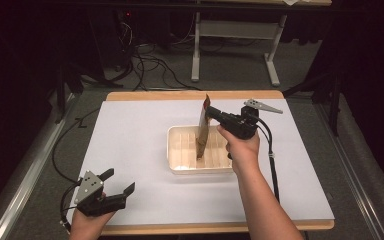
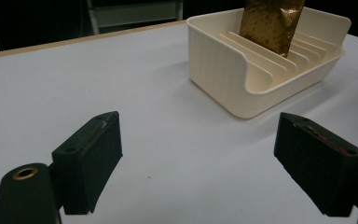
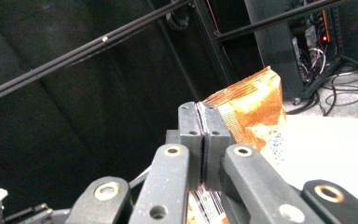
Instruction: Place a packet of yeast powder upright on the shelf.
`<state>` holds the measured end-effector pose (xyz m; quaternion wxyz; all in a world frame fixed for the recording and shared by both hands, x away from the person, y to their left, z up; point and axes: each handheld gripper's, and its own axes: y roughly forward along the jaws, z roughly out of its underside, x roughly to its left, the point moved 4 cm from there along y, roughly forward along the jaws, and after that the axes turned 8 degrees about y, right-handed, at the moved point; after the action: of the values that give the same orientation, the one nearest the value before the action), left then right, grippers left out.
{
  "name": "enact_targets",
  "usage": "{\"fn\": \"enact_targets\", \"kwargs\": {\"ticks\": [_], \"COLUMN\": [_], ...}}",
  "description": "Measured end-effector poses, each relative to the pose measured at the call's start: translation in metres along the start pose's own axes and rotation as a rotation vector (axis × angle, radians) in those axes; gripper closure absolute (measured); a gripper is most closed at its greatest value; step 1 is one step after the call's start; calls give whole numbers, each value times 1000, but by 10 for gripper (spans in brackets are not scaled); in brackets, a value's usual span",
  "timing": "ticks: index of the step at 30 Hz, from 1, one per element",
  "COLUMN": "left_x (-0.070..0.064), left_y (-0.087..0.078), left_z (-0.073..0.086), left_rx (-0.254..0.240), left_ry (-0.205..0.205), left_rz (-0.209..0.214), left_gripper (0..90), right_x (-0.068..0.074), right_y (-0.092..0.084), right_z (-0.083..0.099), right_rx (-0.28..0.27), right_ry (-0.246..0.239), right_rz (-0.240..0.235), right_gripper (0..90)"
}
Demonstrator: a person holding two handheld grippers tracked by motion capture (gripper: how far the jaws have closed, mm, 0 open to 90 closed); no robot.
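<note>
A flat brown-and-gold foil packet (image 1: 203,127) stands upright in a cream ribbed tray (image 1: 180,162) at the middle of the white table. My right gripper (image 1: 211,114) is shut on the packet's upper edge; in the right gripper view the jaws press together on the crinkled packet (image 3: 254,105). In the left gripper view the packet (image 2: 270,23) rises between the tray's (image 2: 223,70) ribs. At the table's front left corner my left gripper (image 1: 120,182) rests with its jaws wide open and nothing between its fingers (image 2: 91,158).
The white tabletop (image 1: 140,140) has a wooden edge at front and back. Behind it stand a grey desk frame (image 1: 235,45) and loose floor cables (image 1: 150,65). A black cable (image 1: 272,165) trails from the right gripper along the forearm.
</note>
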<state>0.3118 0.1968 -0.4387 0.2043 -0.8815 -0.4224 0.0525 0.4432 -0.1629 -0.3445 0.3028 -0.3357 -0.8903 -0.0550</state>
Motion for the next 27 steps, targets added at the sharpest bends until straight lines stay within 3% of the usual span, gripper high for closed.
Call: {"fn": "enact_targets", "kwargs": {"ticks": [17,27], "left_x": [-1,-2], "left_y": [1,2], "left_z": [0,0], "left_rx": [5,7], "left_ry": [1,1], "left_rz": [3,2], "left_gripper": [155,155], "right_x": [-4,-6], "right_y": [3,0], "right_z": [33,42], "right_rx": [70,76], "right_ry": [-11,-1], "right_rz": [39,38], "right_gripper": [892,840]}}
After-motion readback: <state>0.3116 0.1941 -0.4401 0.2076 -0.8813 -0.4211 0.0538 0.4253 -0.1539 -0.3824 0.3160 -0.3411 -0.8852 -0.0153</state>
